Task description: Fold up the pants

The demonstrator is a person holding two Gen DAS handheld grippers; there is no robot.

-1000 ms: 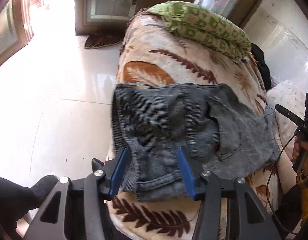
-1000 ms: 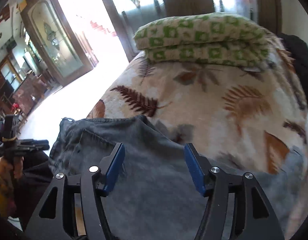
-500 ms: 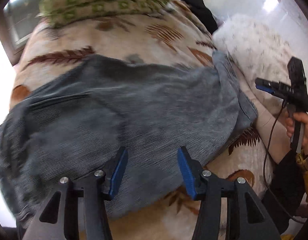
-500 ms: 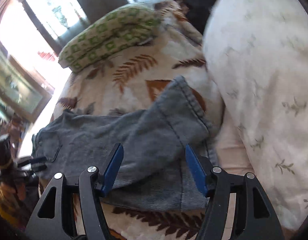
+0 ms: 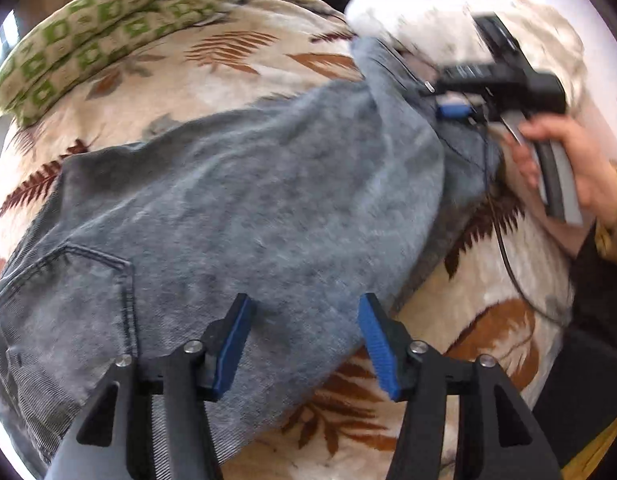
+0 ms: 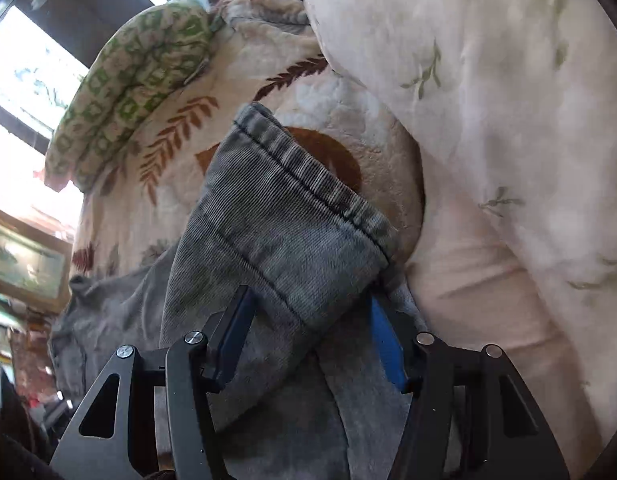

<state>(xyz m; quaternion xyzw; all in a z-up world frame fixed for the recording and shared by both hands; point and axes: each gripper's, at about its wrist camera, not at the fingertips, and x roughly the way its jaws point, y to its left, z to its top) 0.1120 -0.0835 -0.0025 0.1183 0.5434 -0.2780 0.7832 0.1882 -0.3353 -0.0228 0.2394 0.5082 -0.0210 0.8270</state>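
Both grippers are black frames with blue ribbed pads and silver screws. At right frame edge, a mustard-yellow sleeve (image 5: pixel 616 236) shows. A thin black cable (image 5: pixel 508 264) hangs there.

Leaf-print blanket (image 5: pixel 244 80) under grey pants (image 5: pixel 244 208)

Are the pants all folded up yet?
Not yet. The grey pants lie spread over the leaf-print blanket, maybe doubled leg over leg. The right hand-held gripper is closing around the cuffed leg end; the left hand-held gripper is opening over the middle. Folding them shorter is left.
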